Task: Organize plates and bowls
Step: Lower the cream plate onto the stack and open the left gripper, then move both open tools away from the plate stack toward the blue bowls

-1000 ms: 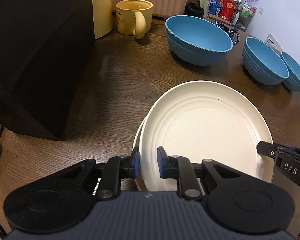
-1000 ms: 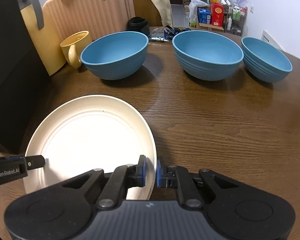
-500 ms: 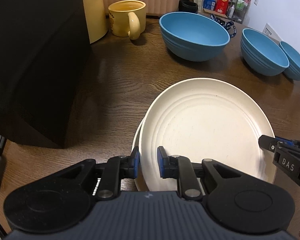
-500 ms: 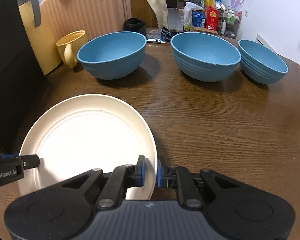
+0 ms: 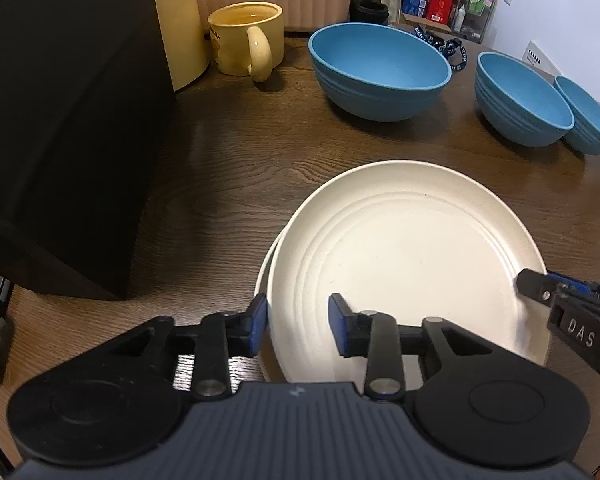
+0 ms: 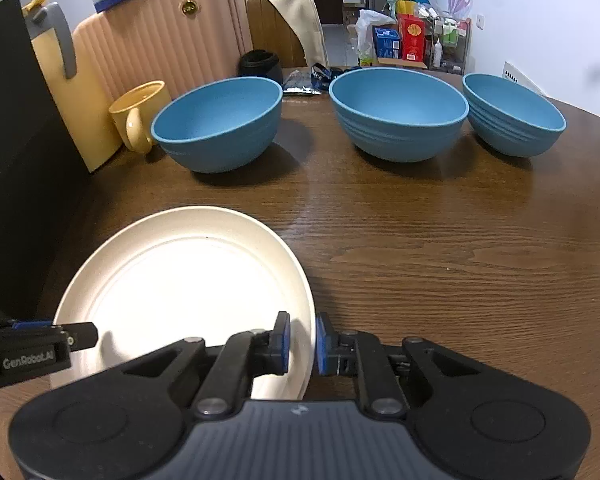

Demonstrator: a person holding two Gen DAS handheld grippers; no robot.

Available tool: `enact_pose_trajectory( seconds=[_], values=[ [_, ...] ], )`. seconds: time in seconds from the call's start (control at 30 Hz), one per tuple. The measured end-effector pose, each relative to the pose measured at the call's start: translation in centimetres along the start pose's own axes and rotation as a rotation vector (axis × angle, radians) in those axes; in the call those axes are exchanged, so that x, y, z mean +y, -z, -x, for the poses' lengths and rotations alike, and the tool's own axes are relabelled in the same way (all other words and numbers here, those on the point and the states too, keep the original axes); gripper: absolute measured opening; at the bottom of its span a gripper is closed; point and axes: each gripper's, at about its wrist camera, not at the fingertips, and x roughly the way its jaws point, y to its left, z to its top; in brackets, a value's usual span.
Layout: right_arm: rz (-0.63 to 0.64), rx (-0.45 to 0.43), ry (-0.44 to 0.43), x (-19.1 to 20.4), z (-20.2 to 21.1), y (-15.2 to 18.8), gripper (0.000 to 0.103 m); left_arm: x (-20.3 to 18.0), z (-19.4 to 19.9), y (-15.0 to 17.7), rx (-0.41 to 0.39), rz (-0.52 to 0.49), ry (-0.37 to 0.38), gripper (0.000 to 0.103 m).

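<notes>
While both grippers let go, this is how things stand.

Left wrist view:
- Left gripper (image 5: 298,328): its jaws have just been opening. The rim of the top plate (image 5: 412,256) sits between the blue pads, but the pads do not press on it. It is let go.
- Plates: the cream top plate lies on a second plate (image 5: 265,272). Only a thin edge of the lower one peeks out on the left, so the stack is a bit off center.
- Right gripper (image 5: 530,282): its tip reaches the far right rim of the top plate. From here I cannot tell if it touches.
- Bowls: a big blue bowl (image 5: 380,72) stands at the back. Two more blue bowls stand apart to its right.
- Other things: a yellow mug (image 5: 246,38) and a black box (image 5: 60,120) on the wooden table (image 5: 220,184).

Right wrist view:
- Right gripper (image 6: 302,344): its jaws have just been opening a little. The plate rim runs between the pads, with a small gap on each side. It looks let go, though the gap is thin.
- Top plate (image 6: 180,280): flat and low, near the front of the table.
- Bowls: left bowl (image 6: 220,124), middle bowl (image 6: 400,112) and right bowl (image 6: 512,114) each stand alone in a row.

How far along:
- Done: I think the plates are stacked.
- Left: the three bowls are not yet nested. The plate stack could be squared up.
</notes>
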Motion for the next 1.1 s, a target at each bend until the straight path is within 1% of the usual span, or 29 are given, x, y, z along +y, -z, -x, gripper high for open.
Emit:
enact_pose_trajectory(
  seconds=[0.03, 0.07, 0.1, 0.13, 0.17, 0.2, 0.23, 0.27, 0.3, 0.33, 0.4, 0.43, 0.63, 1.1],
  values=[
    [-0.002, -0.002, -0.006, -0.1, 0.1, 0.0, 0.024, 0.0, 0.2, 0.0, -0.008, 0.003, -0.004, 0.055],
    [-0.006, -0.006, -0.012, -0.2, 0.3, 0.0, 0.028, -0.1, 0.5, 0.0, -0.021, 0.004, -0.024, 0.066],
    [-0.011, -0.012, -0.014, -0.3, 0.5, 0.0, 0.037, -0.1, 0.9, 0.0, -0.042, 0.002, -0.044, 0.082],
    [-0.015, -0.018, -0.015, -0.4, 0.7, 0.0, 0.043, -0.1, 1.3, 0.0, -0.064, 0.000, -0.056, 0.085],
    [-0.019, -0.024, -0.017, -0.5, 0.9, 0.0, 0.045, 0.0, 1.6, 0.0, -0.072, -0.001, -0.057, 0.085],
    [-0.023, -0.029, -0.021, -0.6, 1.1, -0.1, 0.050, 0.2, 1.8, -0.1, -0.076, 0.004, -0.057, 0.085],
    [-0.029, -0.034, -0.024, -0.7, 1.3, -0.1, 0.057, 0.4, 2.0, -0.2, -0.081, 0.015, -0.061, 0.090],
    [-0.035, -0.039, -0.026, -0.8, 1.5, -0.2, 0.061, 0.6, 2.1, -0.2, -0.084, 0.027, -0.065, 0.095],
    [-0.041, -0.045, -0.031, -0.9, 1.7, -0.2, 0.072, 0.9, 2.3, -0.2, -0.090, 0.044, -0.074, 0.103],
    [-0.048, -0.049, -0.037, -1.1, 1.8, -0.3, 0.086, 1.2, 2.6, -0.2, -0.103, 0.059, -0.082, 0.103],
    [-0.061, -0.055, -0.055, -1.4, 2.1, -0.3, 0.098, 1.6, 3.0, -0.3, -0.108, 0.076, -0.084, 0.103],
    [-0.068, -0.057, -0.063, -1.6, 2.2, -0.3, 0.103, 1.8, 3.1, -0.3, -0.108, 0.087, -0.083, 0.103],
    [-0.083, -0.059, -0.057, -1.9, 2.8, -0.4, 0.103, 2.4, 3.7, -0.4, -0.111, 0.112, -0.082, 0.103],
    [-0.104, -0.084, -0.024, -2.4, 4.2, -1.0, 0.103, 1.8, 5.2, -1.2, -0.143, 0.108, -0.051, 0.103]
  ],
)
